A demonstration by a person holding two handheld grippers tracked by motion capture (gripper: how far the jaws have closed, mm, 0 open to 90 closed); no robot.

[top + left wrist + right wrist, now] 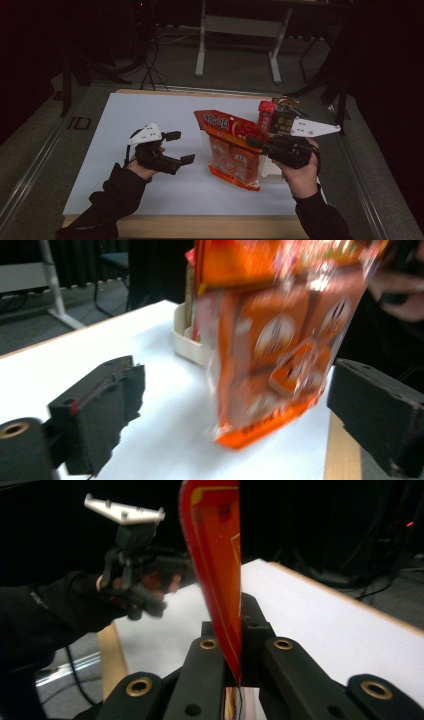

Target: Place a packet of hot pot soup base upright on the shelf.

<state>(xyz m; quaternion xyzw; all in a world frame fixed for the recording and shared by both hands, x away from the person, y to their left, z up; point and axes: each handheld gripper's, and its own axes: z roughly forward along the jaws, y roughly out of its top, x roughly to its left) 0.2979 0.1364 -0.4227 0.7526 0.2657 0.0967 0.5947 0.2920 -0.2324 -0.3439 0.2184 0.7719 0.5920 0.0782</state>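
Note:
An orange snack bag [231, 150] with several small packets inside stands upright on the white table [150, 110]. My right gripper [256, 142] is shut on its top right edge and holds it up. In the right gripper view the bag's thin red-orange edge [216, 560] rises from between the closed jaws of this gripper [236, 630]. My left gripper [182, 147] stands open just left of the bag, apart from it. In the left gripper view the bag [280, 340] hangs blurred ahead of that gripper [237, 377], its wide jaws holding nothing.
A red packet [265, 114] and a dark packet [283, 120] stand behind the bag in a low white tray [187, 347]. The wooden table edge [200, 225] runs along the front. A metal frame [240, 30] stands on the floor beyond.

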